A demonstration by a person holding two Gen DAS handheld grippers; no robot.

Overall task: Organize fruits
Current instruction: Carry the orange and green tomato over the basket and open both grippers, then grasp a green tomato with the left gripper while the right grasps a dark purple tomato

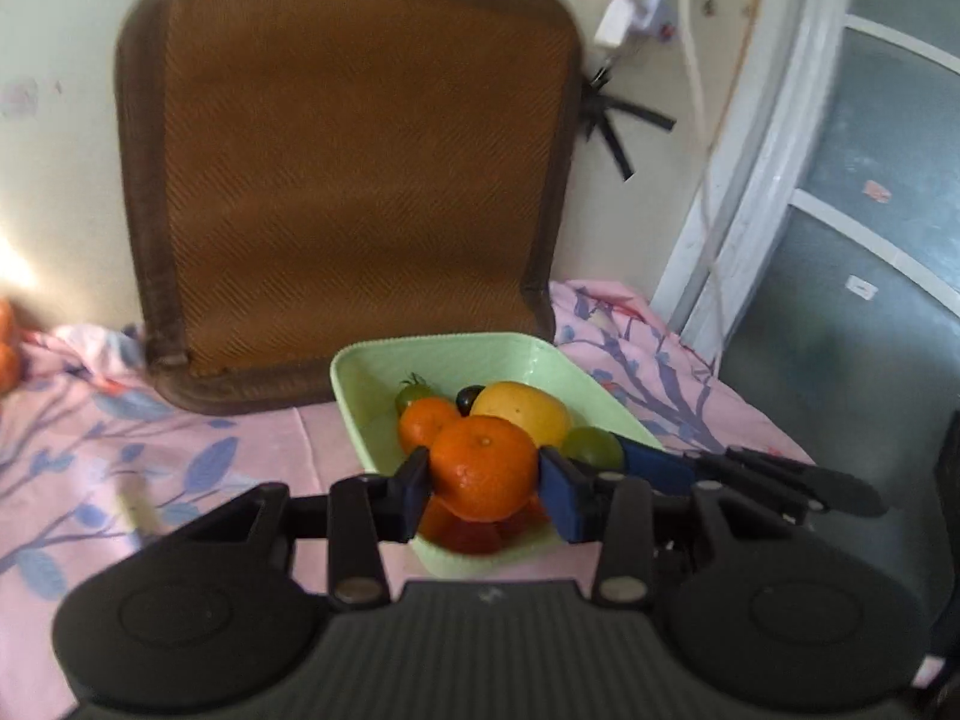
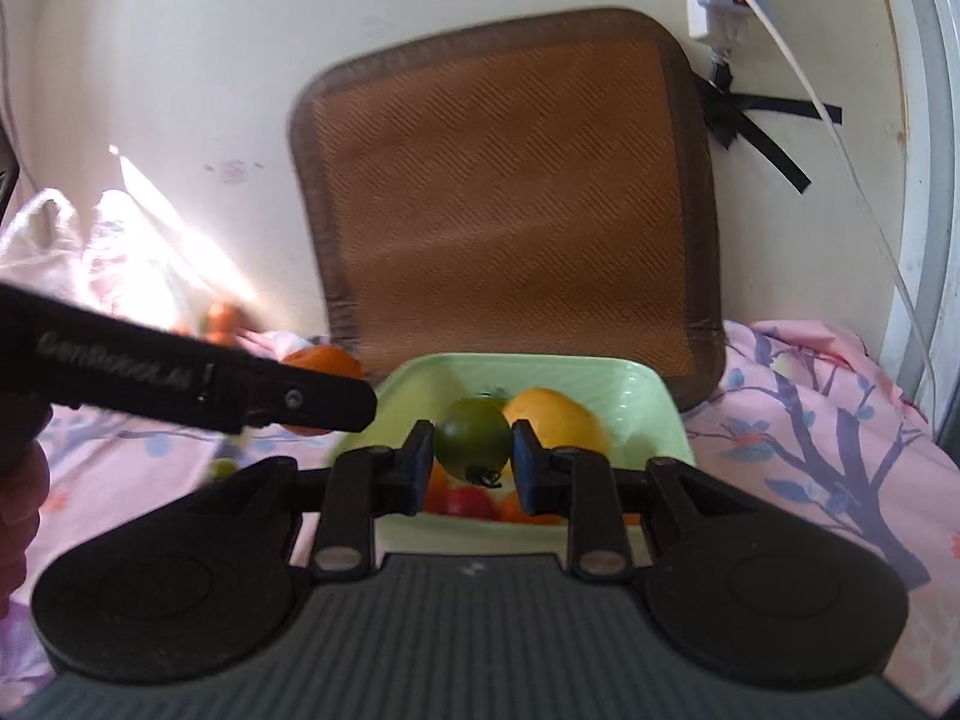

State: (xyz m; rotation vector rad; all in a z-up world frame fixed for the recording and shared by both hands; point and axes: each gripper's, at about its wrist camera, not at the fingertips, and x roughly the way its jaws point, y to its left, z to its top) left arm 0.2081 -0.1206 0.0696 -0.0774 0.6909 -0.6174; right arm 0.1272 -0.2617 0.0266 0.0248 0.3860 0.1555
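Glossy plastic tray (image 1: 360, 384); woven mat (image 1: 348, 180); printed cloth (image 1: 198, 450).

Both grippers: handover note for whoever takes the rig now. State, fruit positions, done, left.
Left gripper: shut on an orange, held over the green tray.
Right gripper: shut on a green tomato, also over the tray.
In the tray: yellow fruit, another orange, green grape, red fruit underneath.
Done: most fruit gathered.
Left: release both; orange fruit remains by the wall on the pink cloth.
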